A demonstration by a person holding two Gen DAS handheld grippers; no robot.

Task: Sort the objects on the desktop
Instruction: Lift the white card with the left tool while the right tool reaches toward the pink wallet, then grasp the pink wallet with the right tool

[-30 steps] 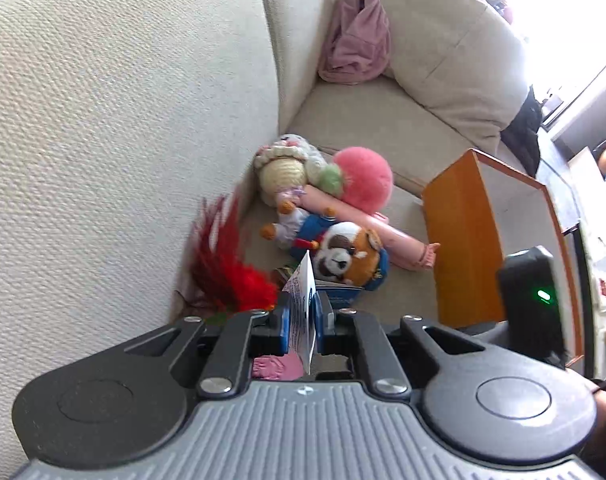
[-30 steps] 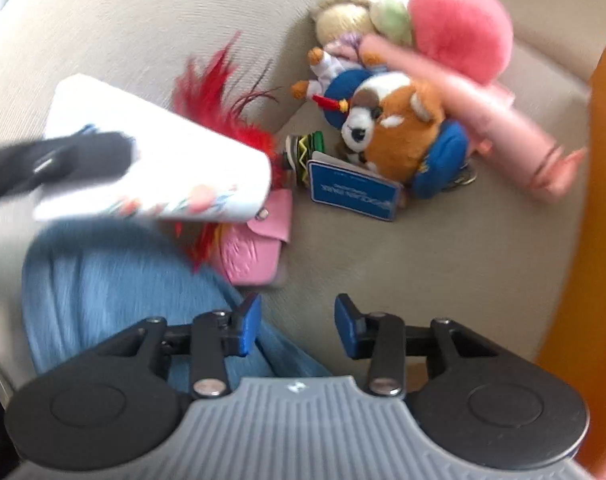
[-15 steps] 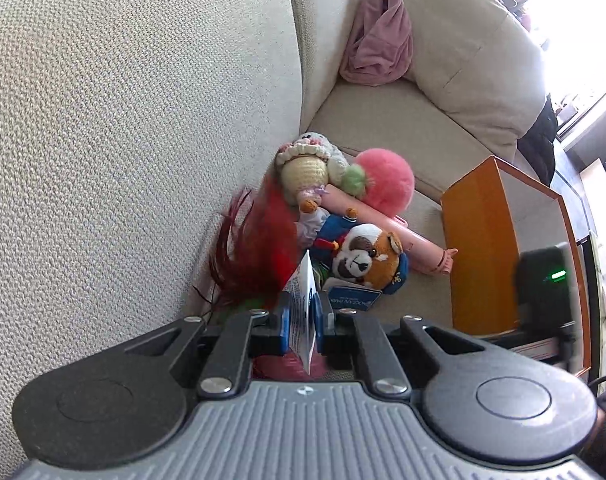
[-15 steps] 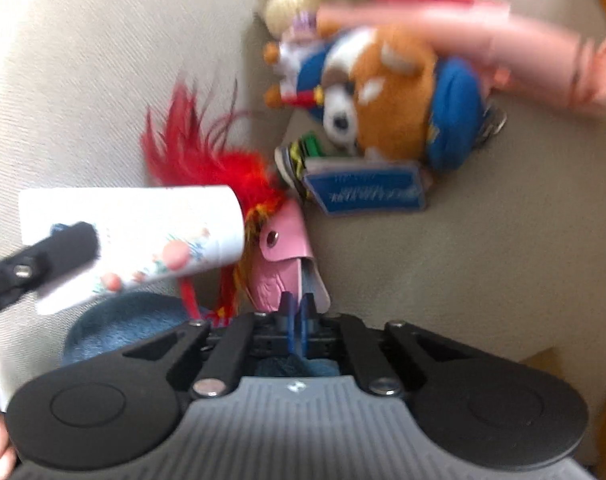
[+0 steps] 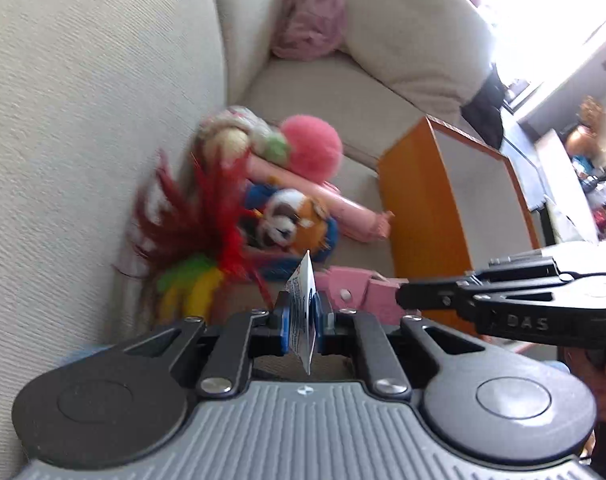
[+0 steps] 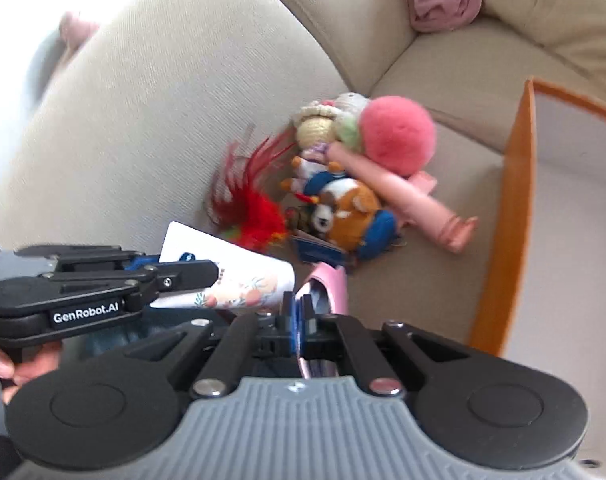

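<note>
Beige sofa fills both views, orange box standing open on the seat at your right. Only your right view shows the box's white inside and free cushion before it; only your left view shows bright room beyond. Toy pile sits against the backrest. Your left gripper clamps a white printed card. Your right gripper, jaws just closed, pinches the pink pouch beside the feathers.
</note>
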